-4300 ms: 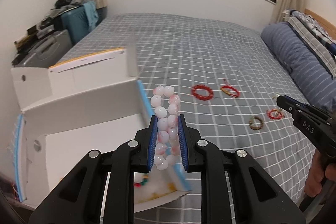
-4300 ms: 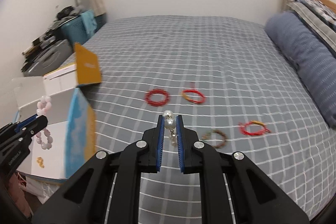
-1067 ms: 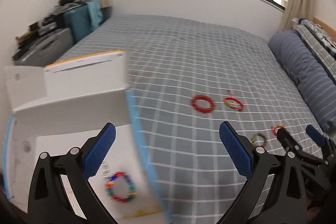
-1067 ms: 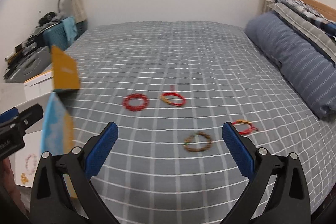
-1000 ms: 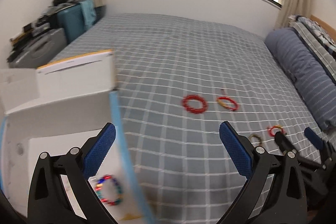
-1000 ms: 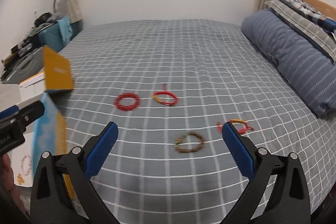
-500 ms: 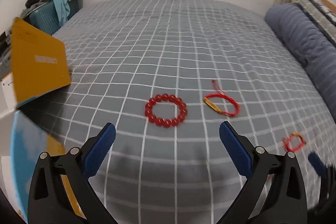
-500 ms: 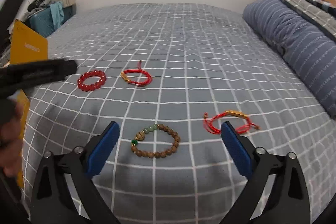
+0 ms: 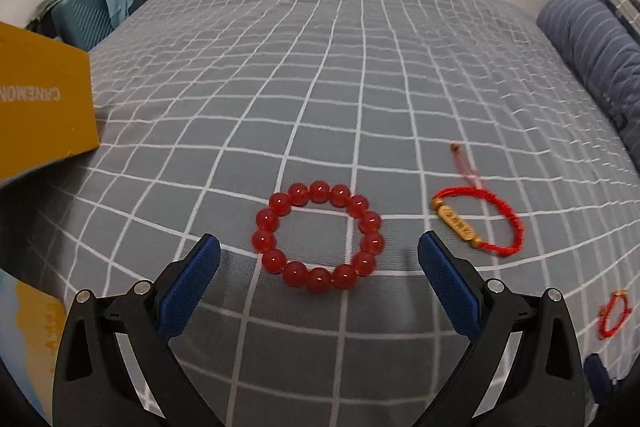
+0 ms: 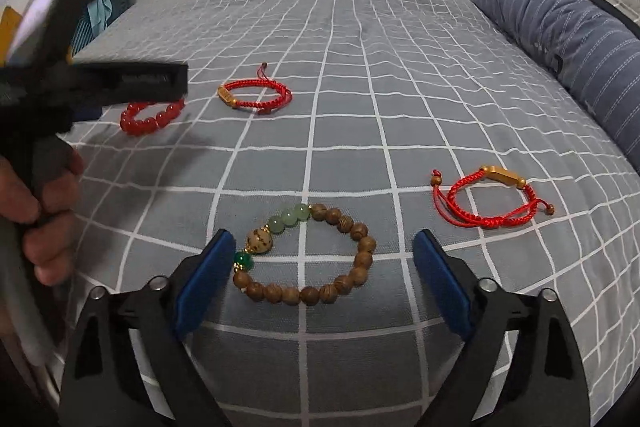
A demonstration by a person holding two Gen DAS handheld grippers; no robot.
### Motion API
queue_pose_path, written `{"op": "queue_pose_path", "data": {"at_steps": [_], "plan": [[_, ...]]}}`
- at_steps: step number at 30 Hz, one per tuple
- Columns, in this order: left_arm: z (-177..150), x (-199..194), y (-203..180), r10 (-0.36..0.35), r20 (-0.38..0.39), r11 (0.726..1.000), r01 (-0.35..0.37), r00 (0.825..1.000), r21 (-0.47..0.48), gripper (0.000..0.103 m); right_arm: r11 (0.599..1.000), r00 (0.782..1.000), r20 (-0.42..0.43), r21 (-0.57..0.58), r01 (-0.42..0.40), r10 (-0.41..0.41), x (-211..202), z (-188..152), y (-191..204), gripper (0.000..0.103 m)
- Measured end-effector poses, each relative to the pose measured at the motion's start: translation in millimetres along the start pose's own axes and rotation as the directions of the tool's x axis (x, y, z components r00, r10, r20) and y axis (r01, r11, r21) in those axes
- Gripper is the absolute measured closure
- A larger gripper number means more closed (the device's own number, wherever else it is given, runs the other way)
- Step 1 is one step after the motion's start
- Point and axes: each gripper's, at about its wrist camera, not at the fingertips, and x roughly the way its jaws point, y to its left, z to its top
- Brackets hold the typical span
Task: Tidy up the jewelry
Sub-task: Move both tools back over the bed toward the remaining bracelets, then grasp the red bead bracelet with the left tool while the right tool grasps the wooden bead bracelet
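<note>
Both my grippers gape wide, empty.
My left gripper (image 9: 318,259) frames the red bead bracelet (image 9: 318,235), half-hidden from the right; my right gripper (image 10: 324,259) frames the wooden bracelet (image 10: 308,255).

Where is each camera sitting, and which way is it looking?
Left wrist: sits on the left gripper, looking forward along its open blue fingers at the red bead bracelet on the bed.
Right wrist: sits on the right gripper, open around the wooden bead bracelet; the left hand shows too.
Both show: the red bead bracelet and gold-charm cord bracelet.
</note>
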Motion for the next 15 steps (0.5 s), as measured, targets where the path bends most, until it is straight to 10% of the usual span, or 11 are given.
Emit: {"op": "queue_pose_path", "data": {"at_steps": [8, 15], "plan": [[-1, 13, 1, -0.039, -0.016, 0.999, 0.039, 0.999, 0.022, 0.008, 0.999, 1.0, 0.026, -0.044, 0.01, -0.009, -2, -5, 11, 0.046], [-1, 17, -1, -0.021, -0.032, 1.0, 0.022, 0.999, 0.023, 0.041, 0.996, 0.999, 0.038, -0.086, -0.004, 0.007, -4, -6, 20, 0.08]]}}
